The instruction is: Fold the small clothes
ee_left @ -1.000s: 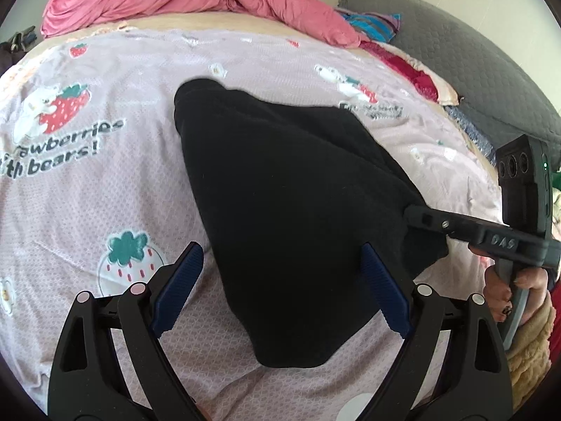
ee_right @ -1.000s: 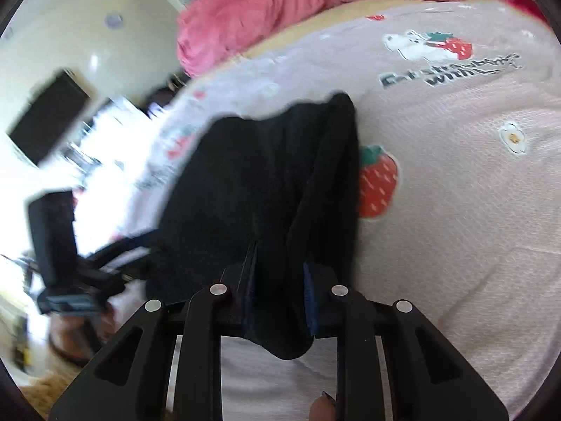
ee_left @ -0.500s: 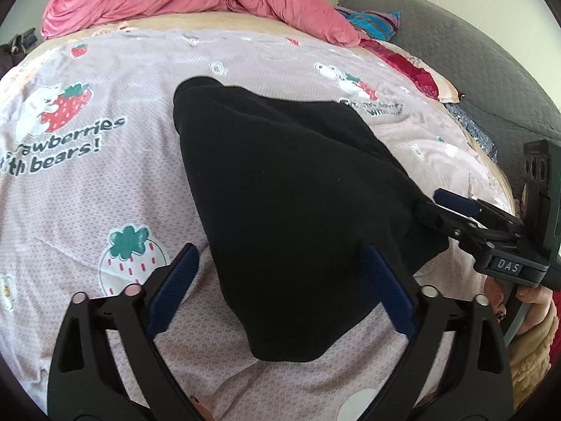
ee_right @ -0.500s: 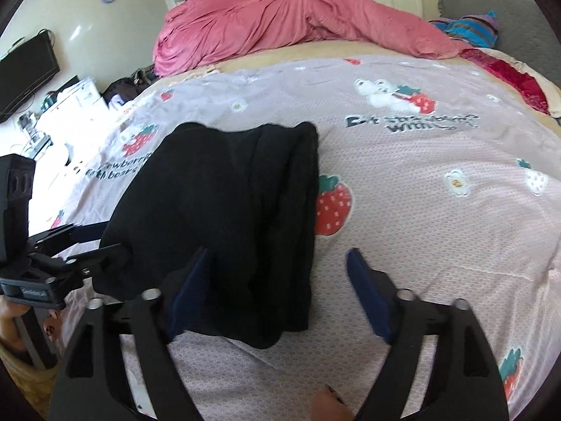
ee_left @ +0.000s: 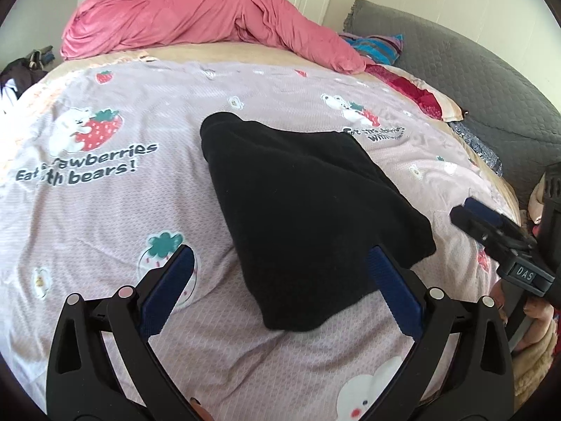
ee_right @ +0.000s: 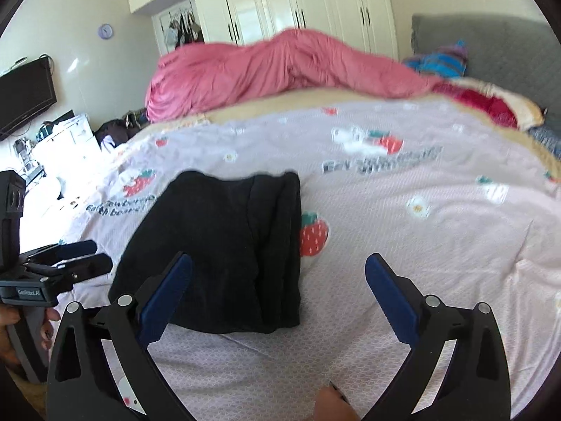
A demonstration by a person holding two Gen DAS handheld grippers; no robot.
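Lying folded on the printed bedsheet, the black garment sits as a flat dark slab, its long axis running from about 11 o'clock to 5 o'clock in the left wrist view. Left gripper: jaws wide apart, just finished opening further; blue pads straddle the garment's near corner without touching cloth. Right gripper: jaws likewise spread wide, having just opened from a near-closed pinch; nothing pressed between them, the garment's near edge showing just past the left pad at 11 o'clock. In the left view the right gripper sits at 3 o'clock, just clear of the garment's edge. Pink duvet heaped at 12 o'clock, well apart. Grey headboard at 2 o'clock. White wardrobe behind, right view somewhat blurred.
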